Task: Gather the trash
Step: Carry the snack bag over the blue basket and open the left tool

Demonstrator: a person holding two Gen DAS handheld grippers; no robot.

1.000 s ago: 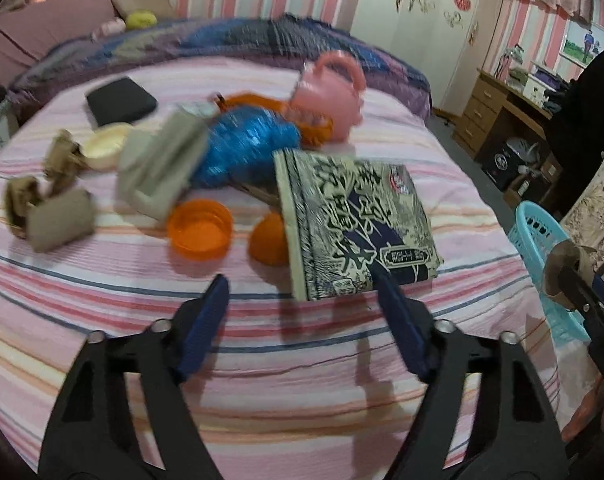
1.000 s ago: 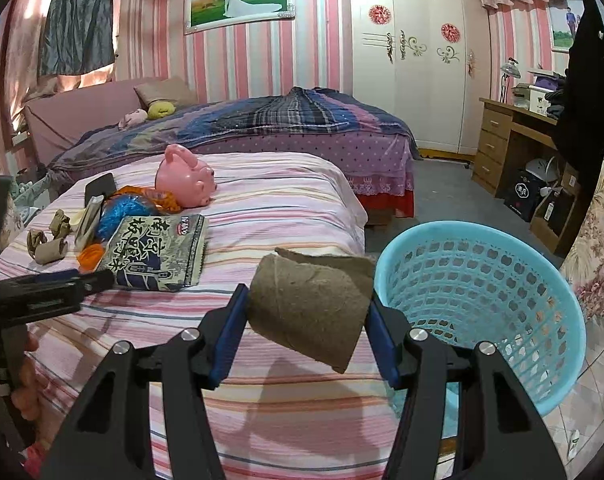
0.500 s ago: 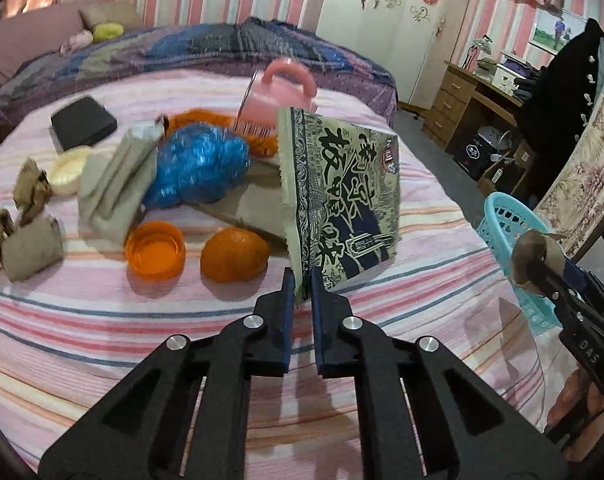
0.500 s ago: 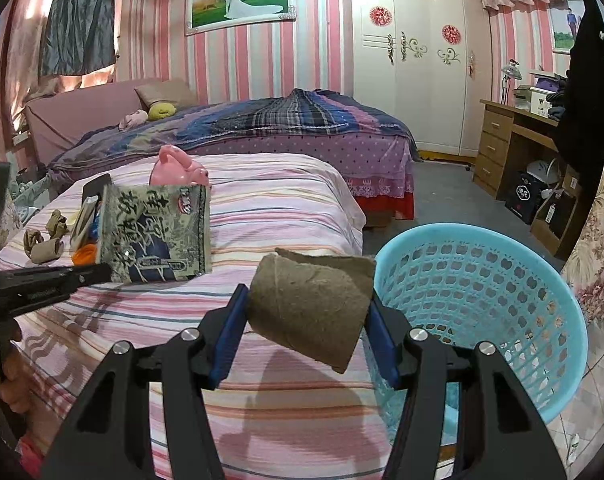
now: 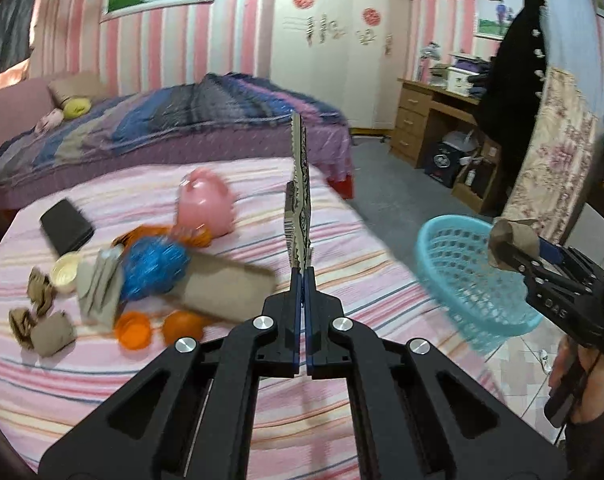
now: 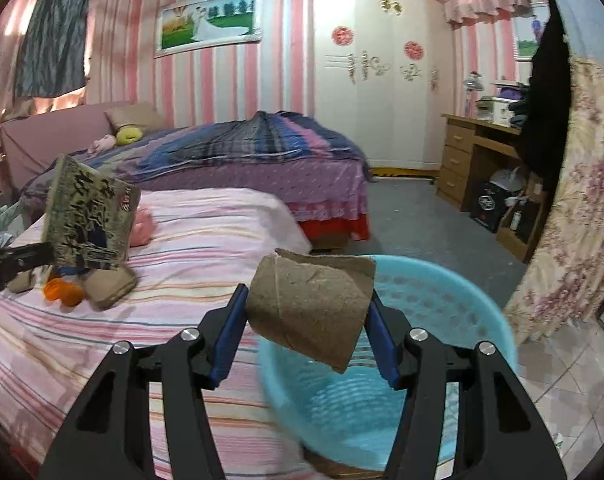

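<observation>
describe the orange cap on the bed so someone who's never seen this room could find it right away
On the pink striped bed, look at the clutter near its left side, in front of the blue crinkly ball. The cap lies at the front edge of that pile, beside an orange fruit. Both are orange, but the cap is a shallow open dish with a rim, while the fruit is round and solid.

Printed wrapper (image 5: 300, 200) upright; cardboard tube (image 6: 312, 308) above blue basket (image 6: 454, 304).

pink-striped walls (image 6: 230, 80), white wardrobe (image 6: 382, 92), wood desk (image 6: 474, 160)
</observation>
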